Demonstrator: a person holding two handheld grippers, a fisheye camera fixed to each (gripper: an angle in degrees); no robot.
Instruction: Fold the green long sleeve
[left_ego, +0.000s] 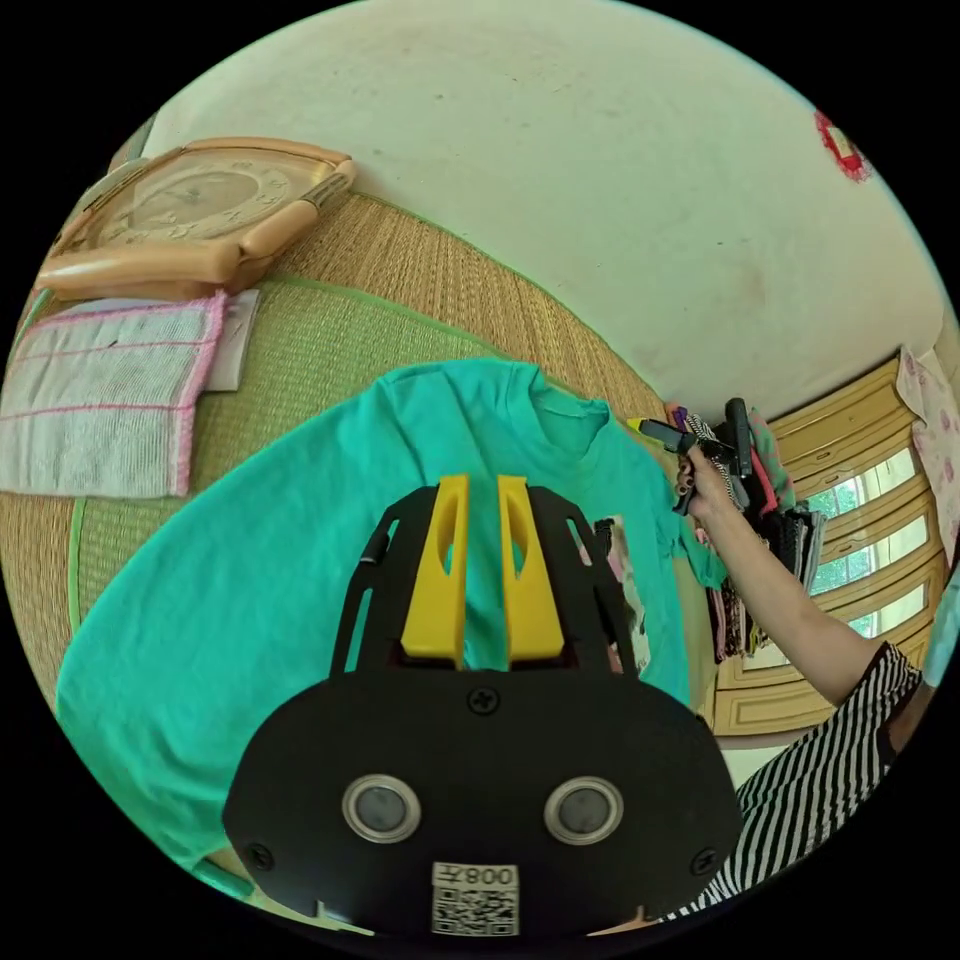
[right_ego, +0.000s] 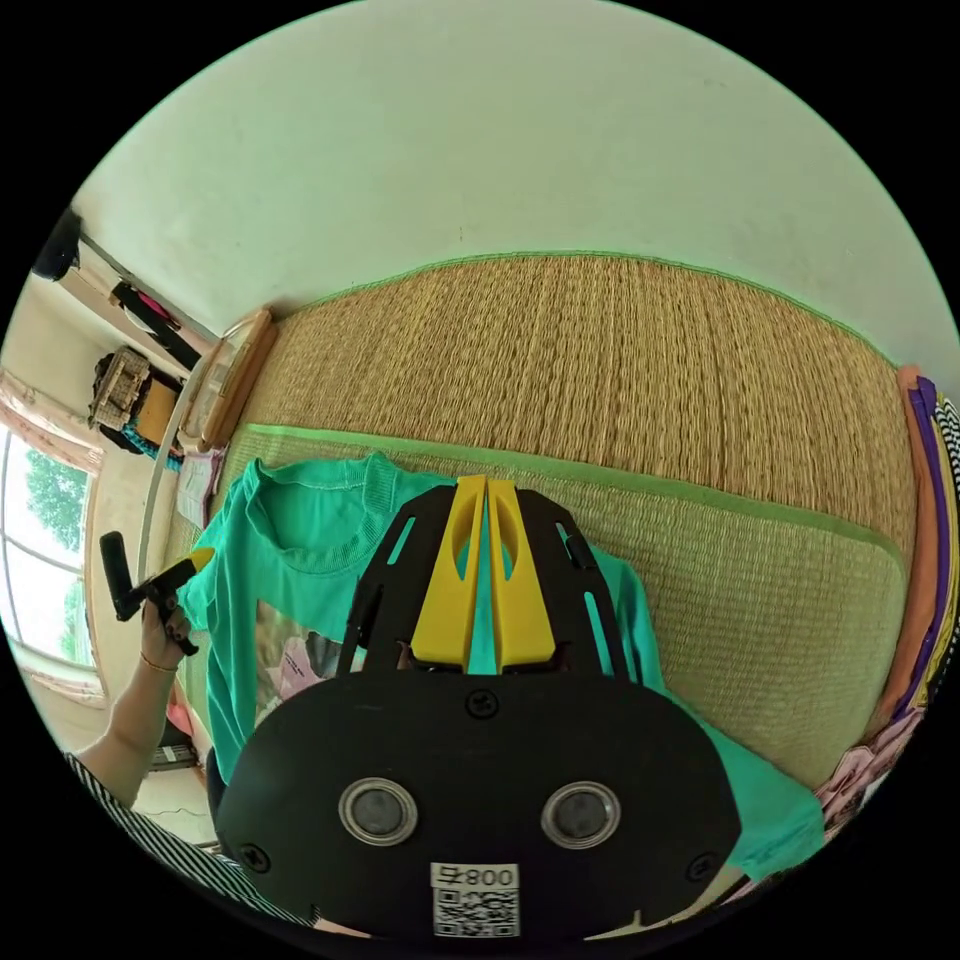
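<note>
A: Nearest, what are the tools doing?

B: In the left gripper view the left hand-held gripper (left_ego: 482, 487) hangs over the green long sleeve (left_ego: 280, 560), its yellow jaws a narrow gap apart with cloth showing between them; I cannot tell whether they pinch it. In the right gripper view the right hand-held gripper (right_ego: 486, 489) has its jaws almost together, a thin strip of green between them; again I cannot tell if they grip.

A: And the garment?

B: It lies spread on the woven mat (right_ego: 620, 370), collar toward the wall, printed front up. Laid flat like that, I judge it is ready for the fold.

A: The hands?

B: In each view the other tool is held out at the garment's far side by a raised hand (left_ego: 697, 487), the forearm stretched and a striped sleeve (left_ego: 815, 780) behind.

A: Farther off?

B: A folded towel (left_ego: 100, 400) and a wall clock (left_ego: 190, 215) lie on the mat at the left, near the wall.
</note>
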